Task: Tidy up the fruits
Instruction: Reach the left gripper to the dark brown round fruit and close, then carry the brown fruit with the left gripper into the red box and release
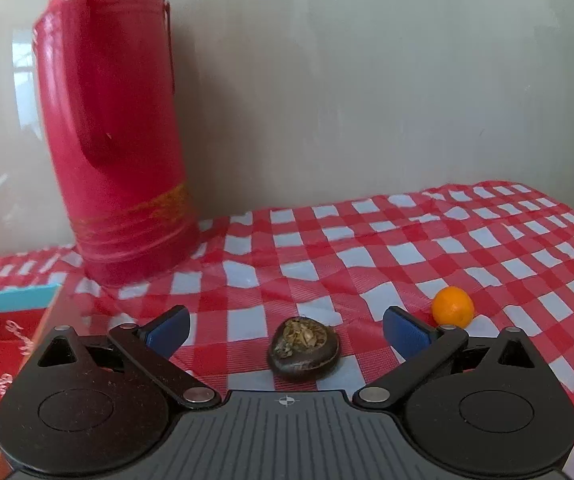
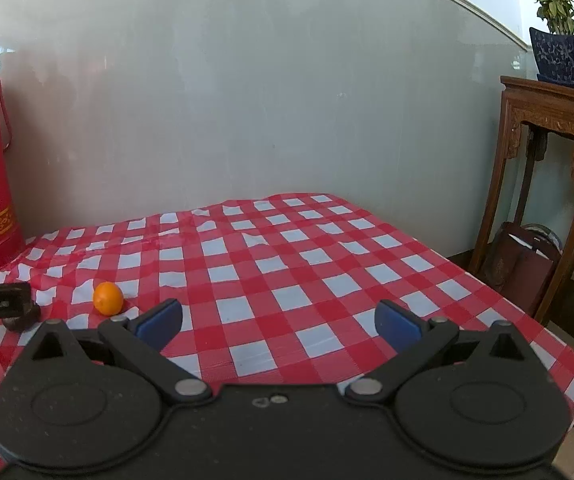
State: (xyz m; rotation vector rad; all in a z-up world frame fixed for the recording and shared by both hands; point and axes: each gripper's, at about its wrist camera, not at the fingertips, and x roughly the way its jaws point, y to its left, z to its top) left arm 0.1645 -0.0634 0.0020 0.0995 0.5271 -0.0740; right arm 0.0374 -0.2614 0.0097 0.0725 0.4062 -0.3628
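Left gripper (image 1: 285, 326) spread wide around the water chestnut (image 1: 303, 353); right gripper (image 2: 278, 320) wide too, empty, kumquat (image 2: 108, 298) off left.

Soft daylight, fisheye bending, slight blur

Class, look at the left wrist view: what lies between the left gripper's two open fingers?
A dark brown water chestnut sits on the checked cloth between the left gripper fingers, untouched. The orange fruit lies outside, to the right.
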